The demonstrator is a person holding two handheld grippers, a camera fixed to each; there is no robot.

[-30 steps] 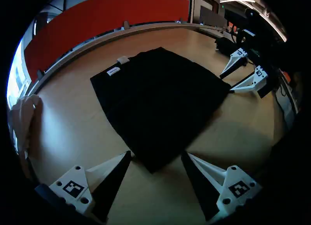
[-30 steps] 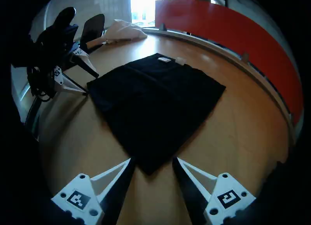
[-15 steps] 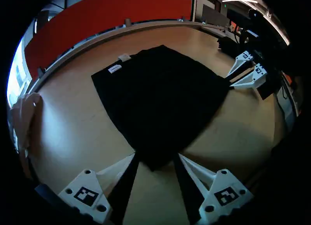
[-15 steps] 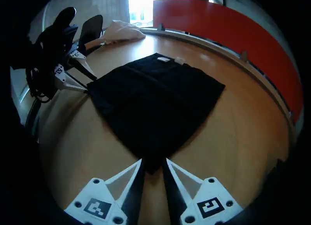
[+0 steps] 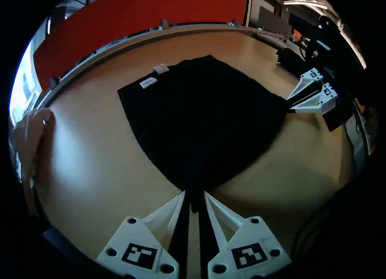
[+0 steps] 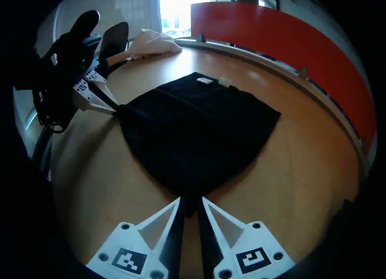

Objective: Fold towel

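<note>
While apart from towel (image 5: 202, 119), beige cloth (image 5: 29, 141)

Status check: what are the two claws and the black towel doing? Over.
Left gripper shut on a corner of black towel; right gripper shut on another. Towel lies flat on table. Beige cloth well aside.

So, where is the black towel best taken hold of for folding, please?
By two neighbouring corners, coming in low along the table from outside: the towel lies flat, so its pointed corners pinch easiest. The left gripper and right gripper are each shut on one.
</note>
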